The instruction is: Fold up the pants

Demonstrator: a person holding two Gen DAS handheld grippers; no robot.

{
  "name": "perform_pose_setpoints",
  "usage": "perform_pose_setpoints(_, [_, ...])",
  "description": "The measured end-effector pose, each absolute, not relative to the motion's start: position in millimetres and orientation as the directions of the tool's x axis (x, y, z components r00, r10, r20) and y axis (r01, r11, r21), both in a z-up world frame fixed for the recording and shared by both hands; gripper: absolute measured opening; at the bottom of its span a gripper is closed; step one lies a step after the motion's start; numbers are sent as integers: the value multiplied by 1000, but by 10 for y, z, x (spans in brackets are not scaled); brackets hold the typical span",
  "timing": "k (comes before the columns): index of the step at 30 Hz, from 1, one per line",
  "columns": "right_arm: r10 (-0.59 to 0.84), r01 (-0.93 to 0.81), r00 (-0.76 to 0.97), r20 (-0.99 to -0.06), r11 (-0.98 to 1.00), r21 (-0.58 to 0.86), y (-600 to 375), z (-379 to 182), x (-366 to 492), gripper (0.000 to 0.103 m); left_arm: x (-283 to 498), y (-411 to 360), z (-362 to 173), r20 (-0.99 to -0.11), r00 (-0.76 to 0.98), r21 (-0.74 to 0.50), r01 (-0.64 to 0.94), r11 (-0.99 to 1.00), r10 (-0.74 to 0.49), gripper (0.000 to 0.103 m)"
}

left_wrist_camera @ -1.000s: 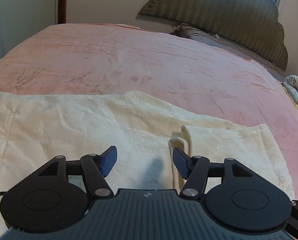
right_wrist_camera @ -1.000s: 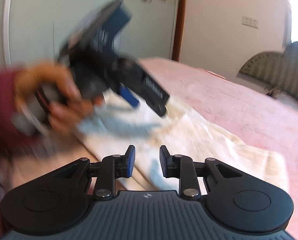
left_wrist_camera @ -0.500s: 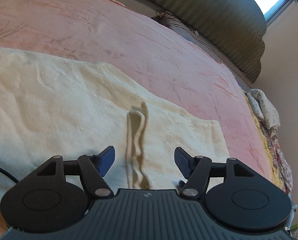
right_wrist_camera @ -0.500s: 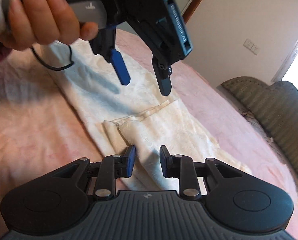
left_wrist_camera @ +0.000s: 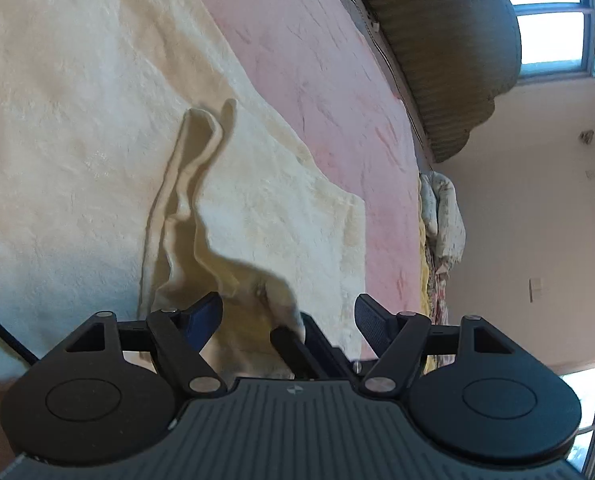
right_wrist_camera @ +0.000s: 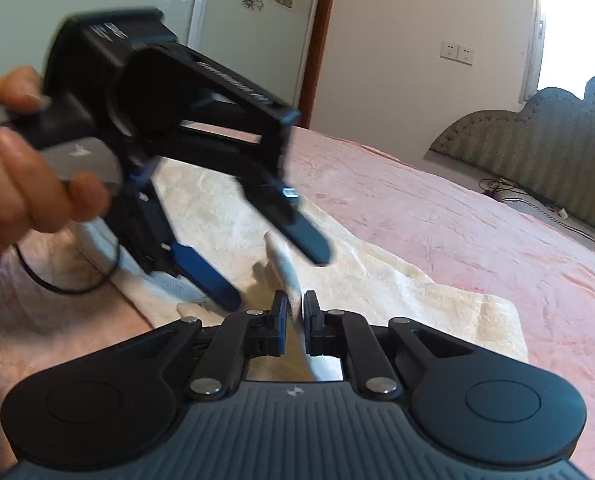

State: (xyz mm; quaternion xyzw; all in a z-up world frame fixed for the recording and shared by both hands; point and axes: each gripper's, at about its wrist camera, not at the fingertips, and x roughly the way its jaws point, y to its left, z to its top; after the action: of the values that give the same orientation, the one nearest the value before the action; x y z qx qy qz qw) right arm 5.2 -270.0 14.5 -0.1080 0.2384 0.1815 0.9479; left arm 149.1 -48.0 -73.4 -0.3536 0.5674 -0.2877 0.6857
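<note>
Cream pants (left_wrist_camera: 97, 128) lie spread flat on the pink bed (left_wrist_camera: 329, 80), reaching its near edge, with one hem folded over on top and a raised ridge of fabric running away from that edge; the flat spread gives a smooth base for the fold.

The right hand-held gripper (right_wrist_camera: 295, 316) has its jaws pressed together on a thin lifted edge of the pants, which stands up between the pads and passes down behind them; in the left wrist view the same pinched peak of cloth shows drawn up to a dark fingertip near the bed's near edge. The pinch appears intended to raise the hem clear of the layer beneath, so that it can be carried over.

The left hand-held gripper (right_wrist_camera: 269, 276) hangs above the pants, held in a bare hand (right_wrist_camera: 21, 168); its blue-padded jaws are spread wide and hold nothing, one pad just beside the lifted edge. It is blurred, so contact with the cloth cannot be told. Its placement suggests a second grasp on the same hem, giving two holding points and an even fold line; this is a judgement only.

Behind the bed stand a green headboard (right_wrist_camera: 537, 140), a wall with a white socket plate (right_wrist_camera: 457, 53), and a panel bearing flower decals (right_wrist_camera: 253, 0).

Writing: pale lettering runs along the arm of the left hand-held gripper, and a small mark sits on its grey handle; both are too blurred to read. A small emblem is on each gripper body; no brand name is legible.
</note>
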Motion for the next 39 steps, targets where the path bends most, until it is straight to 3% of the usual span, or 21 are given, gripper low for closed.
perform_pose_setpoints(1, [301, -404, 815, -495, 908, -113, -2690, 138, 49, 8, 1506, -482, -784, -579, 206, -809, -28, 587, -789, 65])
perform_pose_setpoints(3, [310, -422, 801, -512, 899, -116, -2642, 112, 47, 9, 1515, -490, -843, -590, 220, -801, -37, 597, -777, 18])
perform_pose_setpoints(4, [322, -444, 782, -533, 888, -115, -2605, 81, 48, 9, 1514, -489, -852, -606, 222, -787, -35, 615, -763, 18])
perform_pose_setpoints(5, [331, -455, 777, -535, 883, -116, -2595, 73, 43, 9, 1504, -479, -851, -609, 233, -782, -17, 623, -758, 10])
perform_pose_setpoints(9, [460, -468, 767, -447, 878, 100, -2907, 265, 19, 9, 1439, -395, -687, -624, 318, -738, 59, 672, -714, 11])
perform_pose_setpoints(11, [439, -409, 785, -437, 897, 167, -3050, 278, 81, 9, 1395, -379, -613, -635, 350, -706, 98, 702, -688, 11])
perform_pose_setpoints(17, [297, -356, 723, -624, 934, 32, -2757, -78, 281, 9, 1348, -423, -753, -710, 320, -633, 100, 768, -627, 10])
perform_pose_setpoints(23, [270, -289, 759, -592, 955, 65, -2842, 151, 398, 10, 1363, -383, -753, -715, 305, -634, 97, 767, -629, 10])
perform_pose_setpoints(25, [261, -275, 718, -646, 958, 82, -2889, 18, 488, 10, 1350, -398, -762, -713, 301, -635, 105, 765, -633, 10])
perform_pose_setpoints(27, [261, -272, 721, -642, 959, 84, -2931, -93, 453, 10, 1332, -411, -756, -715, 308, -624, 123, 772, -627, 24])
perform_pose_setpoints(33, [289, -270, 748, -597, 955, 125, -2861, 40, 322, 14, 1327, -331, -642, -718, 304, -618, 135, 774, -626, 23])
perform_pose_setpoints(37, [260, -331, 740, -620, 944, 0, -2657, -1, 302, 14, 1329, -217, -372, -728, 419, -522, 173, 835, -542, 25])
perform_pose_setpoints(38, [254, -325, 743, -620, 946, -2, -2646, 17, 301, 14, 1359, -228, -310, -728, 444, -497, 185, 848, -523, 29])
perform_pose_setpoints(39, [259, -318, 748, -612, 948, 12, -2650, 35, 305, 14, 1410, -269, -258, -726, 459, -472, 208, 857, -511, 42])
